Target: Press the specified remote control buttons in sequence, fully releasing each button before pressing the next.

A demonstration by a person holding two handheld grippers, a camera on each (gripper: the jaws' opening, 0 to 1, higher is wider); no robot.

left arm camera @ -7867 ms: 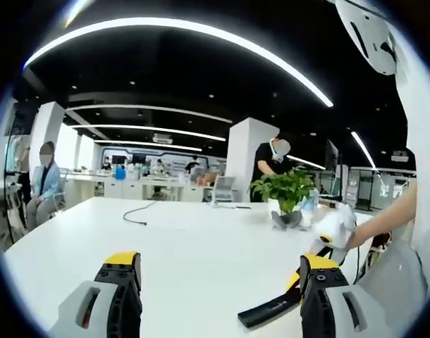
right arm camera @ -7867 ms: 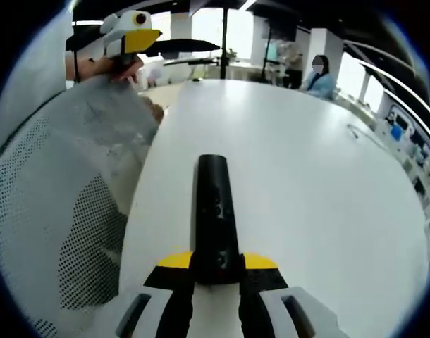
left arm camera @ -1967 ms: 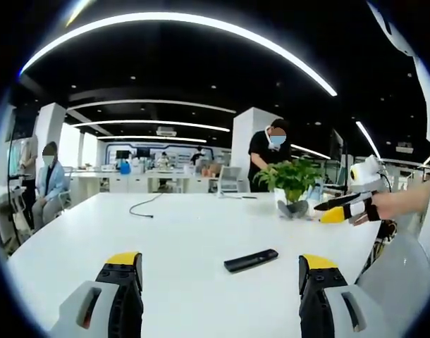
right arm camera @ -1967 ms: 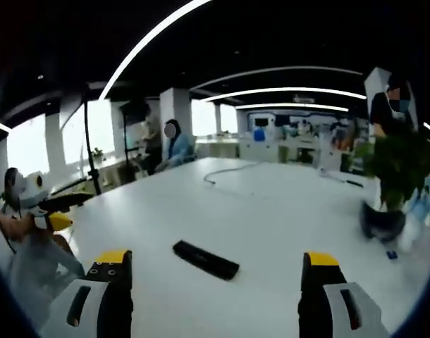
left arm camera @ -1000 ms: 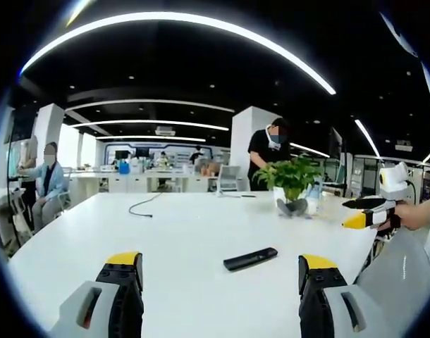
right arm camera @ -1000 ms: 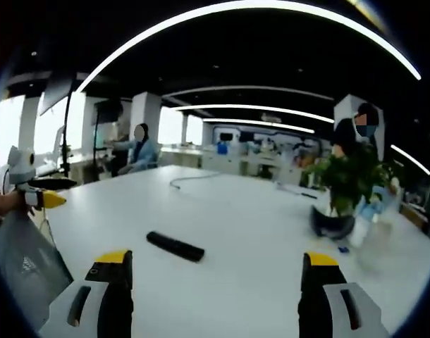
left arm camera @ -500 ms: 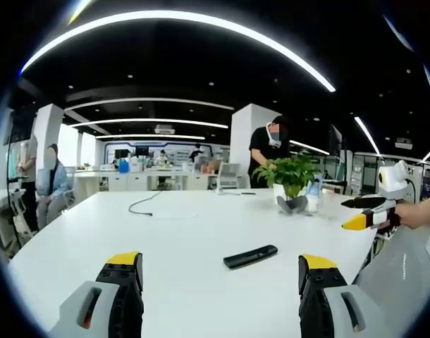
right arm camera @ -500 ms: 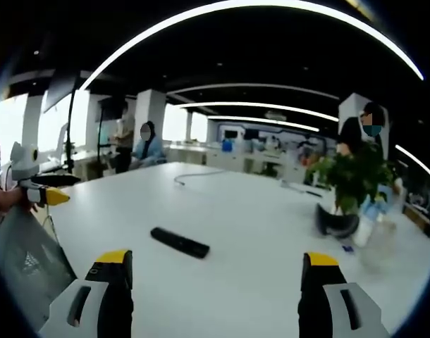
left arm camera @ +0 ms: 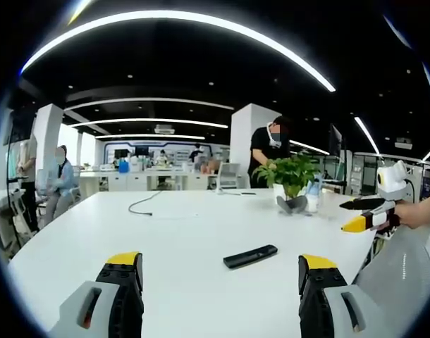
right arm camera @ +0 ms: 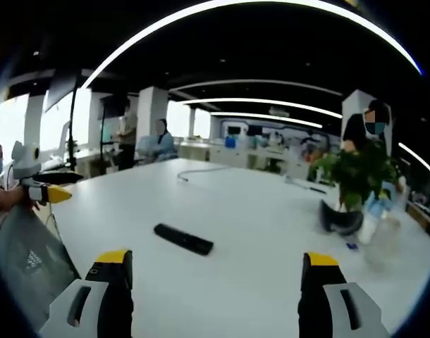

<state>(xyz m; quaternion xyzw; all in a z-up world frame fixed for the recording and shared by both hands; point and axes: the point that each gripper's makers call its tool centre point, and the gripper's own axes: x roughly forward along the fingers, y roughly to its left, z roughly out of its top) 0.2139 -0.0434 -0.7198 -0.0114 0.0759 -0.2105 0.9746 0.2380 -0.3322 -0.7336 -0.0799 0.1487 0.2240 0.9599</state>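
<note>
A black remote control (left arm camera: pixel 250 256) lies flat on the white table (left arm camera: pixel 180 232), ahead of and between my left gripper's jaws. My left gripper (left arm camera: pixel 218 271) is open with nothing between its yellow-tipped fingers, held back from the remote. In the right gripper view the same remote control (right arm camera: pixel 183 239) lies on the table (right arm camera: pixel 257 225) ahead, nearer the left jaw. My right gripper (right arm camera: pixel 209 270) is also open and empty. The right gripper (left arm camera: pixel 366 215) shows at the right edge of the left gripper view; the left gripper (right arm camera: pixel 39 184) shows at the left edge of the right gripper view.
A potted green plant (left arm camera: pixel 291 184) stands at the table's far right, with a plastic bottle (left arm camera: pixel 312 197) beside it. A black cable (left arm camera: pixel 141 205) lies at the far side. A grey mesh chair back (right arm camera: pixel 25 260) is close by. People stand and sit beyond the table.
At 7.9 s ago my right gripper was shut on the remote; now the remote lies free on the table and both grippers are open and drawn back. In the last second, almost nothing moved.
</note>
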